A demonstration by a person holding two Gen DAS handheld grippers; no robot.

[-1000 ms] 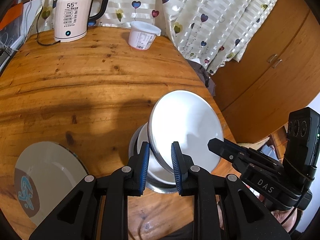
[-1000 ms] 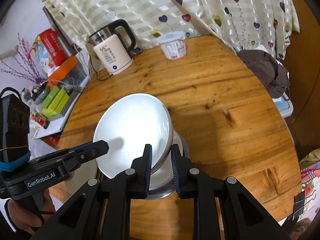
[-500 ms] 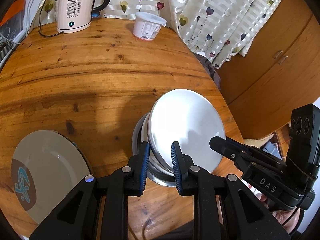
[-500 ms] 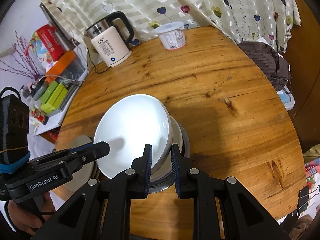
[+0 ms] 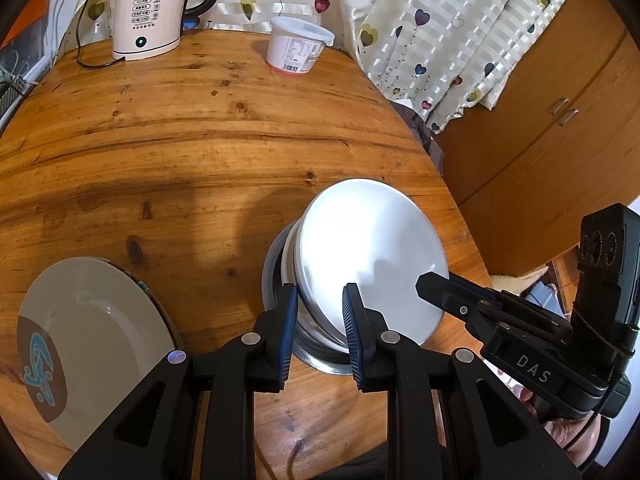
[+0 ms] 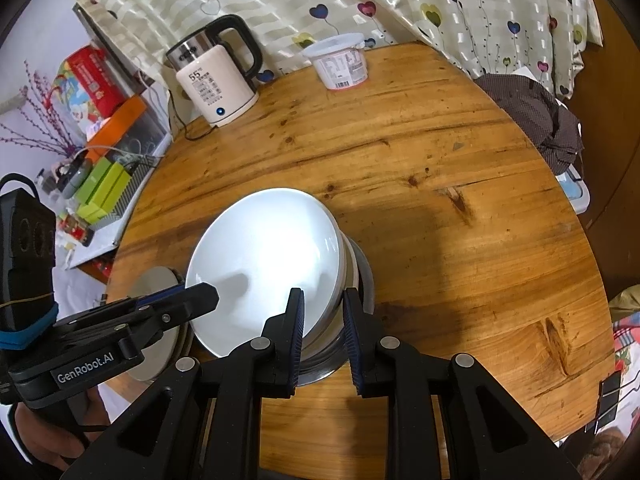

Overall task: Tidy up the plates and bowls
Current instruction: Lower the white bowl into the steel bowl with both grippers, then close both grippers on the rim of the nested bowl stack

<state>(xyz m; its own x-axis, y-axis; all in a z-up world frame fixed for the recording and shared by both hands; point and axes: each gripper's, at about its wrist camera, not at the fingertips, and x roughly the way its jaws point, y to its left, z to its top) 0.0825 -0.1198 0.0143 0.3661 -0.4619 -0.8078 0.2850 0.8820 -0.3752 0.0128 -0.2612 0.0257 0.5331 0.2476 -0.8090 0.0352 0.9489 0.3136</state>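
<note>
The left claw [image 5: 318,320] is closed on the rim of a white bowl [image 5: 376,256], one blue pad inside the rim and the other outside it. The right claw [image 6: 322,322] grips the same bowl [image 6: 264,256] at the opposite side of its rim in the same way, so both hold it together. The bowl sits tilted in a stack of bowls, the lowest a steel bowl [image 5: 276,280] standing on the wooden table [image 5: 200,152] near its front edge, toward the right side. A grey plate [image 5: 92,340] with a brown and blue mark lies on another dish at the table's front left edge. At the far edge stand an electric kettle [image 5: 150,12] and, to its right, a white plastic tub [image 5: 296,50] with a lid. A heart-patterned curtain [image 5: 440,32] hangs behind the table, and a dark checked cloth [image 6: 536,120] lies past its right edge.
</note>
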